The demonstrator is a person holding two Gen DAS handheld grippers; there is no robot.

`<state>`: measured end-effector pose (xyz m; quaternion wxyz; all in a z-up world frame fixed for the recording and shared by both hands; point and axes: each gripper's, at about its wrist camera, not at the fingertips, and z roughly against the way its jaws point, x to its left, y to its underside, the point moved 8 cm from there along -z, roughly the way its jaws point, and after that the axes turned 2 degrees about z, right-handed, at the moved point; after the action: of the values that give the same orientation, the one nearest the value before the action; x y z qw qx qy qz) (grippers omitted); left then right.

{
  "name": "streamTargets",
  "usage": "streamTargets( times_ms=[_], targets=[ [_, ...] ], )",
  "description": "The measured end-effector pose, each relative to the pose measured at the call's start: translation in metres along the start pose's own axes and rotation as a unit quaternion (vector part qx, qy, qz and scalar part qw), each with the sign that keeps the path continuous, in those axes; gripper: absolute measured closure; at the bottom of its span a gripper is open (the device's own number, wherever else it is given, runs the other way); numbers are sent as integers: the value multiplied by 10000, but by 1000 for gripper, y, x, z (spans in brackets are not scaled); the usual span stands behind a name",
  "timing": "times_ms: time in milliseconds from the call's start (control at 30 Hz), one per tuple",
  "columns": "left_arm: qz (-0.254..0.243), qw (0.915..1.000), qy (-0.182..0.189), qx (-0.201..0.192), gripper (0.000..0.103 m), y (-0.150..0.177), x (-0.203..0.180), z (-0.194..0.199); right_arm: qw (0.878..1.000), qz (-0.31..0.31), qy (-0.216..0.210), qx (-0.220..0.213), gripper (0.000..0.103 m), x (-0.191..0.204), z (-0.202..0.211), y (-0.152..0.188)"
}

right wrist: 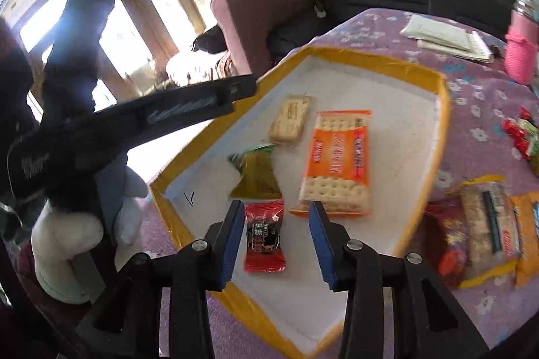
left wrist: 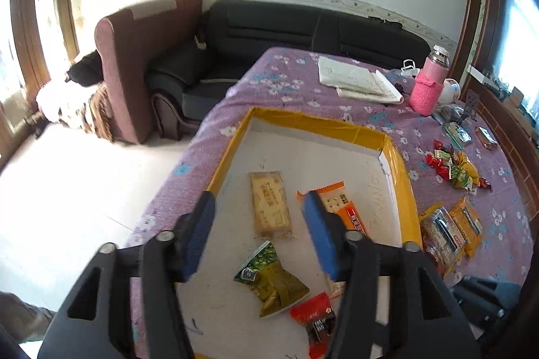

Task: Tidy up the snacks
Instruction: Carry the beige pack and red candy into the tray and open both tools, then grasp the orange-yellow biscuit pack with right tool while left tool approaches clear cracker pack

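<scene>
Both grippers, left [left wrist: 259,224] and right [right wrist: 276,236], jaws parted, empty. Small red foil packet [right wrist: 264,236] lies in shallow yellow-rimmed white tray [right wrist: 444,109]. Lift clear before fetching loose snacks beside tray.

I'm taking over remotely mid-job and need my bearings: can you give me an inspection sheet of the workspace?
Surface: purple floral cloth covering the table.
Job's things: yellow-rimmed tray holds beige biscuit pack, orange cracker pack, green packet, red packet; loose candies and cracker packs lie outside it.
Clutter: papers, pink bottle.
Grippers: left gripper and right gripper open, nothing between the fingers.
Cables: nothing seen.
Surroundings: black sofa, maroon armchair.
</scene>
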<state>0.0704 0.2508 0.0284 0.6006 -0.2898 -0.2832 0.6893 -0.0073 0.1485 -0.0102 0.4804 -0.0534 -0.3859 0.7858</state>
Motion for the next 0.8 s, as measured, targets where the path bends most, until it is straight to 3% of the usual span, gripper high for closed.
streamTargets(
  times_ms=[67, 200, 467, 800],
  targets=[
    [-108, 9989, -247, -376, 21, -2, -5, 26, 9998, -114, 49, -157, 56, -10, 17, 3],
    [-267, 9964, -386, -708, 20, -1, -21, 59, 9984, -398, 143, -383, 54, -32, 42, 9],
    [-365, 9974, -375, -502, 20, 20, -54, 85, 9939, -863, 237, -644, 53, -71, 85, 25],
    [-570, 9979, -269, -178, 20, 39, -85, 79, 9856, -1329, 533, -897, 47, -129, 119, 38]
  ],
)
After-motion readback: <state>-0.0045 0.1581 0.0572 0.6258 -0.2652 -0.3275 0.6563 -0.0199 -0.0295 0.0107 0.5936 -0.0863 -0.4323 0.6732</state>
